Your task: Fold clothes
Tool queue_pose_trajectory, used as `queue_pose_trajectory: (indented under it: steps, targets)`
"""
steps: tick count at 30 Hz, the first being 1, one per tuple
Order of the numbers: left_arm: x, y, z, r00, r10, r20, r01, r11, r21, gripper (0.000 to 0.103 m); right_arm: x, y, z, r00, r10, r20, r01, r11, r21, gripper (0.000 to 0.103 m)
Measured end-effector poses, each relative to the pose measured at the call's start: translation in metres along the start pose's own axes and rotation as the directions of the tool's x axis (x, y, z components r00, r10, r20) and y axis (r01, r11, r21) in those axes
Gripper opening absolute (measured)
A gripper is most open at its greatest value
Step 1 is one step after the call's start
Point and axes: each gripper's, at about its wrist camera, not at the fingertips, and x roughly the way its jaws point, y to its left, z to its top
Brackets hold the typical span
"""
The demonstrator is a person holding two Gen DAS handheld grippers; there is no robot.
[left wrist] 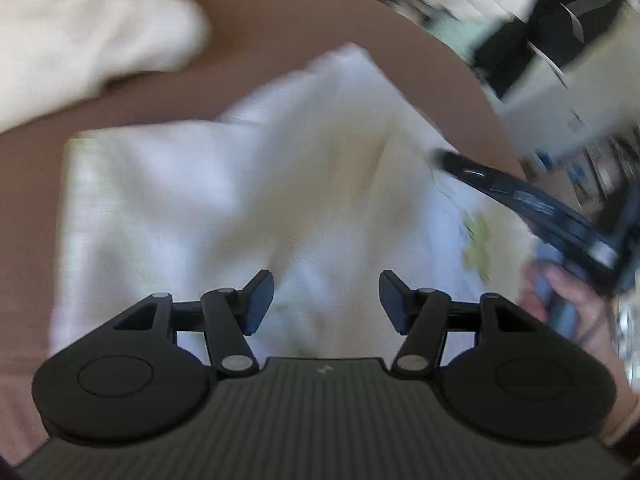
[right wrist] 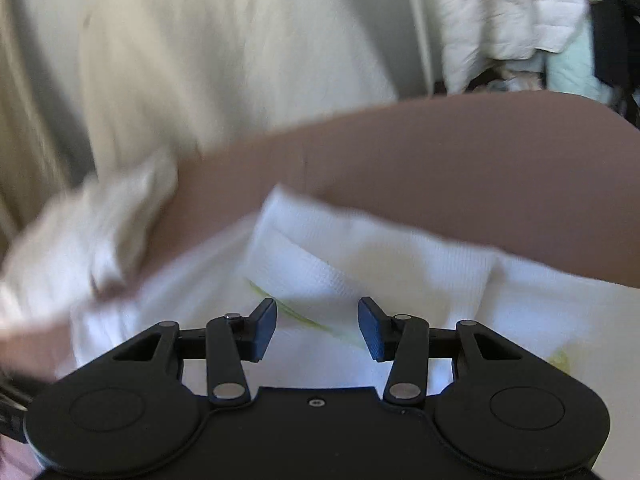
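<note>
Left gripper (left wrist: 326, 300) sits closest to the lens, fingers spread, nothing between them, hovering over the near edge of the white garment (left wrist: 240, 208). Right gripper (right wrist: 317, 328) is likewise spread and empty, over the same white garment (right wrist: 400, 264); from the left wrist view it enters at 3 o'clock (left wrist: 520, 196), and the person's hand (left wrist: 568, 304) holding it shows at 4 o'clock.

Garment lies on the brown counter (left wrist: 280, 12), roughly centre. It reads as partly folded: left edge at 9 o'clock looks straight and squared, while the far corner toward 12–1 o'clock is still a loose point. Right wrist view shows a doubled-over flap or cuff at 12 o'clock of the gripper, lying on top of the body panel, with a faint green print (right wrist: 304, 316) below it. Surface is rumpled, not smoothed.

Second pale garment (left wrist: 80, 28) is bunched at 10–11 o'clock on the counter, apart from the first, apparently unfolded.

Judgement: early-to-mid. One or two folds seem in, at least one more fold plus flattening left on this piece, then the bunched one. Motion blur is heavy, so fold count is uncertain.
</note>
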Motion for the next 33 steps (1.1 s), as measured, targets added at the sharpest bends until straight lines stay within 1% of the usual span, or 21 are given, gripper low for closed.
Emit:
queue_pose_trajectory:
  steps: [2,5,8,9,12,13,15,17,19,20,21,22,23,25,27,28,29,30,31,32,33]
  targets:
    - [-0.019,0.018,0.006,0.997,0.065,0.038,-0.063,0.997,-0.05,0.058,-0.008,0.006,-0.002,0.999,0.03,-0.011,-0.03,0.999,0.038,0.051]
    - [-0.045,0.035,0.01,0.98,0.179,0.085,-0.172,0.982,-0.077,0.059,-0.015,0.027,-0.023,0.992,0.074,-0.107,-0.071,0.997,0.032,0.052]
    - [-0.053,0.04,0.01,0.958,0.268,0.1,-0.264,0.963,-0.053,0.07,-0.024,0.055,-0.054,0.969,0.132,-0.211,-0.134,0.991,0.005,0.052]
    - [-0.052,0.041,0.01,0.961,0.264,0.087,-0.26,0.964,-0.051,0.07,-0.028,0.065,-0.065,0.959,0.158,-0.236,-0.164,0.986,-0.006,0.052]
    - [-0.035,0.044,0.01,0.981,0.192,0.013,-0.19,0.978,-0.085,0.072,-0.047,0.093,-0.097,0.924,0.24,-0.297,-0.263,0.964,-0.038,0.052]
    - [-0.028,0.044,0.009,0.985,0.175,-0.01,-0.175,0.98,-0.094,0.075,-0.055,0.102,-0.106,0.913,0.262,-0.312,-0.292,0.955,-0.054,0.053]
    - [-0.017,0.038,0.006,0.979,0.202,-0.039,-0.204,0.976,-0.07,0.076,-0.073,0.121,-0.124,0.895,0.287,-0.342,-0.34,0.935,-0.105,0.054]
    - [-0.012,0.029,0.003,0.971,0.234,-0.053,-0.235,0.972,-0.018,0.076,-0.092,0.144,-0.141,0.882,0.285,-0.376,-0.379,0.902,-0.207,0.057]
    - [-0.011,0.018,0.0,0.962,0.268,-0.058,-0.266,0.963,0.048,0.077,-0.112,0.166,-0.159,0.871,0.274,-0.407,-0.414,0.855,-0.312,0.066]
    - [-0.01,0.015,-0.001,0.958,0.28,-0.064,-0.275,0.958,0.076,0.079,-0.122,0.175,-0.169,0.867,0.266,-0.42,-0.43,0.827,-0.362,0.069]
    - [-0.008,0.013,-0.003,0.953,0.295,-0.073,-0.287,0.952,0.102,0.081,-0.129,0.183,-0.181,0.868,0.25,-0.428,-0.433,0.802,-0.411,0.074]
    - [-0.005,0.014,-0.005,0.946,0.313,-0.085,-0.302,0.946,0.116,0.085,-0.136,0.191,-0.194,0.872,0.231,-0.432,-0.433,0.777,-0.458,0.08]
    - [-0.002,0.015,-0.008,0.94,0.328,-0.097,-0.315,0.94,0.128,0.088,-0.143,0.198,-0.207,0.875,0.211,-0.435,-0.431,0.748,-0.504,0.081]
    - [0.002,0.02,-0.016,0.933,0.34,-0.116,-0.324,0.937,0.132,0.088,-0.149,0.202,-0.229,0.889,0.175,-0.423,-0.411,0.713,-0.569,0.081]
    - [0.0,0.021,-0.021,0.94,0.333,-0.079,-0.321,0.938,0.133,0.081,-0.153,0.206,-0.252,0.907,0.13,-0.401,-0.377,0.675,-0.634,0.081]
    - [-0.002,0.017,-0.021,0.94,0.338,-0.055,-0.327,0.933,0.147,0.052,-0.151,0.21,-0.263,0.922,0.1,-0.374,-0.346,0.65,-0.677,0.081]
    - [-0.003,0.011,-0.022,0.938,0.344,-0.031,-0.334,0.926,0.173,0.016,-0.147,0.214,-0.274,0.937,0.069,-0.341,-0.308,0.62,-0.721,0.081]
    - [-0.004,0.005,-0.023,0.937,0.348,-0.007,-0.34,0.919,0.198,0.006,-0.145,0.213,-0.282,0.954,0.046,-0.296,-0.266,0.585,-0.766,0.08]
    - [-0.006,-0.001,-0.025,0.936,0.351,0.018,-0.346,0.912,0.22,0.007,-0.143,0.212,-0.284,0.961,0.042,-0.274,-0.248,0.573,-0.781,0.076]
    - [-0.007,-0.007,-0.028,0.928,0.37,0.042,-0.369,0.897,0.242,0.007,-0.141,0.211,-0.284,0.964,0.043,-0.262,-0.239,0.571,-0.786,0.067]
    - [-0.008,-0.013,-0.032,0.918,0.391,0.067,-0.394,0.88,0.264,0.007,-0.139,0.211,-0.284,0.967,0.044,-0.25,-0.23,0.568,-0.79,0.033]
